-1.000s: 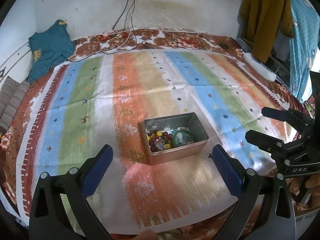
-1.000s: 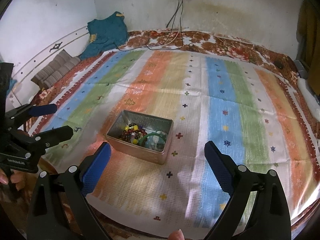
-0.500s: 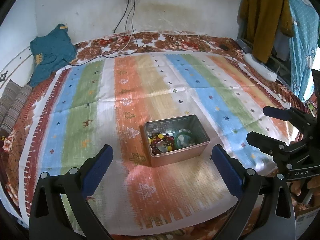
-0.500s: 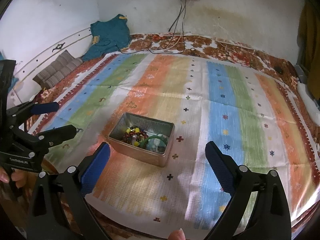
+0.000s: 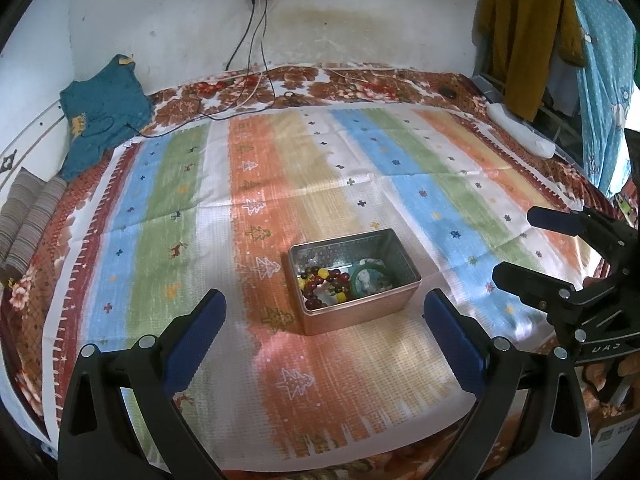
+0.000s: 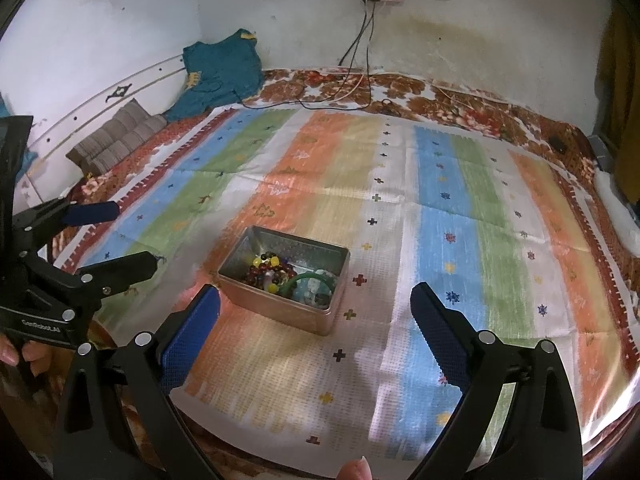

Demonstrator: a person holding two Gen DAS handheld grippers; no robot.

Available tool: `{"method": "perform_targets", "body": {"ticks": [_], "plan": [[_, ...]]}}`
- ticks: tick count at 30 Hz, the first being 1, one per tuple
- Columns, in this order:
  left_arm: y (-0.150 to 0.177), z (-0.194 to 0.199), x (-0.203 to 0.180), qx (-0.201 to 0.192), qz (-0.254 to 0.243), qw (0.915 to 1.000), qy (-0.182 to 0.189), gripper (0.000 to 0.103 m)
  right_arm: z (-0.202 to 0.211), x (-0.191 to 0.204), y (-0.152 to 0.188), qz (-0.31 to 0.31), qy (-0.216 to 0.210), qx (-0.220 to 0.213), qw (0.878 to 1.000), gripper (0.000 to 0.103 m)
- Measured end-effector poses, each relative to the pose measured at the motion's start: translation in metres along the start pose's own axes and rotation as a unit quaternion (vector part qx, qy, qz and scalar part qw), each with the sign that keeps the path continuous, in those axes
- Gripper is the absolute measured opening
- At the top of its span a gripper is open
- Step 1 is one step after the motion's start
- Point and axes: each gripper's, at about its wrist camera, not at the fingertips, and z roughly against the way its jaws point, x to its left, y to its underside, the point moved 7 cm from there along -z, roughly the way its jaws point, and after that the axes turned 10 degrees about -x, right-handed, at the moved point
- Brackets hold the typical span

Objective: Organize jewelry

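Note:
An open metal tin sits on a striped cloth over a bed. Inside lie dark red and yellow beads and a green bangle with pale pieces. My left gripper is open and empty, just short of the tin; it shows in the right wrist view left of the tin. My right gripper is open and empty, near the tin's front right corner; it shows in the left wrist view at the right.
A teal garment and a grey striped cushion lie at the back left. Cables hang from a wall socket onto the bed. Clothes hang at the right, above a white bundle.
Both views have tilted slightly upward, so the tin sits lower in each frame. The tin and its contents have not moved. Both grippers stay open.

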Motion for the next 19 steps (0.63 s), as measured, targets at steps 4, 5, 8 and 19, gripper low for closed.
{"method": "perform_targets", "body": {"ticks": [4, 5, 8, 19], "plan": [[-0.0019, 0.0015, 0.0003, -0.005, -0.006, 1.0, -0.001, 0.097, 0.001, -0.0008, -0.0008, 0.0, 0.002, -0.003, 1.0, 0.097], [-0.0022, 0.0018, 0.0008, -0.006, -0.008, 1.0, -0.002, 0.097, 0.001, -0.0005, -0.0007, 0.0, 0.001, -0.003, 1.0, 0.097], [-0.0027, 0.0032, 0.0009, -0.01, -0.007, 0.9999, -0.002, 0.097, 0.0022, -0.0009, -0.0017, 0.0, 0.0, -0.007, 1.0, 0.097], [-0.0053, 0.0077, -0.0066, -0.027, -0.018, 0.9995, 0.0, 0.097, 0.0075, 0.0014, -0.0041, 0.005, 0.0, -0.021, 1.0, 0.097]]}}
